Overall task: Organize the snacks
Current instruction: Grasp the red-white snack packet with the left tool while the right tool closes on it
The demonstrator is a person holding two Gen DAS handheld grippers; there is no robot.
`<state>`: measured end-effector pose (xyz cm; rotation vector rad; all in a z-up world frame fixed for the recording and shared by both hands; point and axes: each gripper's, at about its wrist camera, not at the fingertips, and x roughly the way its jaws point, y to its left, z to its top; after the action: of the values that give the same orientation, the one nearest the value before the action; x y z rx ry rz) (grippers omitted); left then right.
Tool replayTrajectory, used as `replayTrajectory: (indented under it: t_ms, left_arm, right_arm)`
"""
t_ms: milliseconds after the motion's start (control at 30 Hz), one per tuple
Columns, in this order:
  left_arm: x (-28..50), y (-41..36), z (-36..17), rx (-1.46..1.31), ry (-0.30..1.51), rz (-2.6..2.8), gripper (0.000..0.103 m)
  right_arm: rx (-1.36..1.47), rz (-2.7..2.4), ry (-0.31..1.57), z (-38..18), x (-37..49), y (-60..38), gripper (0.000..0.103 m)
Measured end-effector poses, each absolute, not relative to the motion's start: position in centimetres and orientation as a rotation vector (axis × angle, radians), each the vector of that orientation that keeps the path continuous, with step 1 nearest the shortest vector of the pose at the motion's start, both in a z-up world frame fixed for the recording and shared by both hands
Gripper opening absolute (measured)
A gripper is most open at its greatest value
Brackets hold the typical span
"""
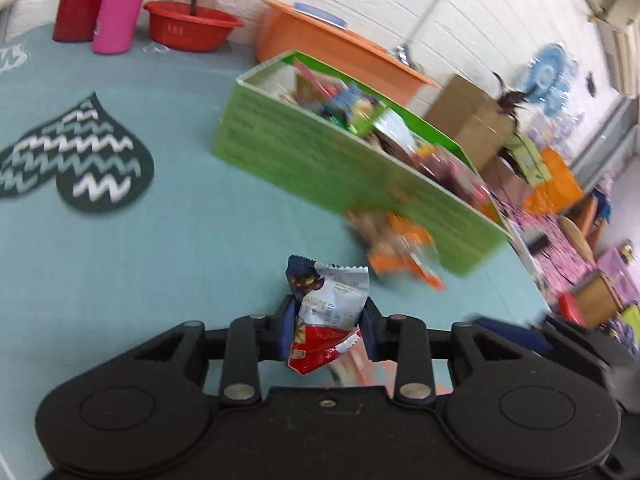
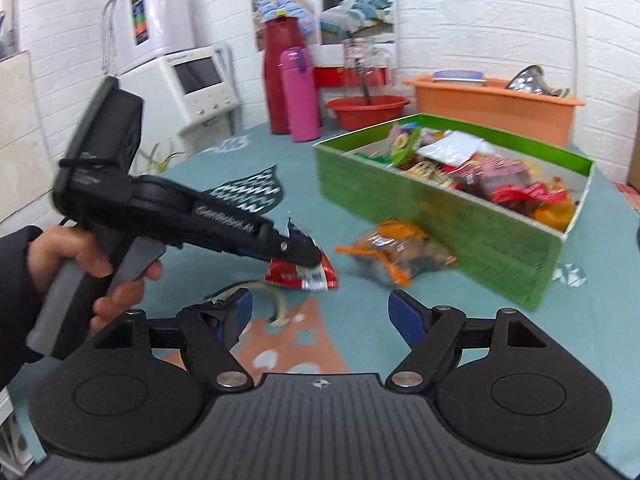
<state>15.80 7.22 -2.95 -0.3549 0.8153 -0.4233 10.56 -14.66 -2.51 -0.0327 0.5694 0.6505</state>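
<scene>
On the desk [image 2: 120,360], toward its near edge, the left claw [image 2: 304,258] is clamped on a red and silver snack packet [image 1: 326,320]. Rightward, an orange packet [image 2: 396,254] lies against the green box [image 2: 472,236]. The right claw [image 2: 320,316] gapes, empty. Next, judging: carry the packet into the box.

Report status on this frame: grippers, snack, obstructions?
Left gripper shut on red-and-silver snack packet. Right gripper open, empty. Orange snack bag on table beside green box. Nothing blocking.
</scene>
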Motion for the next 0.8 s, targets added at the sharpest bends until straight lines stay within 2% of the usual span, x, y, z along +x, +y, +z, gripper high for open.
replayTrajectory:
  t_ms: [33, 67, 100, 167, 667, 800]
  left_arm:
    - [14.6, 7.4, -3.0, -0.371, 0.818, -0.434, 0.040]
    - [13.5, 7.6, -3.1, -0.389, 0.818, -0.434, 0.055]
    - [12.6, 7.9, -3.1, -0.411, 0.818, -0.435, 0.079]
    - [11.4, 8.4, -3.1, -0.445, 0.822, -0.447, 0.089]
    - [11.7, 7.9, -3.2, -0.448, 0.794, -0.433, 0.088]
    - [12.1, 7.5, -3.4, -0.419, 0.789, -0.421, 0.073]
  right_arm:
    - [-0.040, 0.673, 0.577, -2.8, 10.1, -14.3, 0.103]
    - [-0.048, 0.693, 0.587, -3.1, 9.8, -13.9, 0.103]
    - [-0.058, 0.711, 0.599, -3.4, 9.6, -13.5, 0.103]
    - [-0.085, 0.738, 0.612, -3.9, 9.3, -12.6, 0.103]
    - [-0.139, 0.750, 0.607, -4.9, 10.1, -9.5, 0.103]
    - [-0.185, 0.723, 0.585, -5.3, 10.4, -8.6, 0.088]
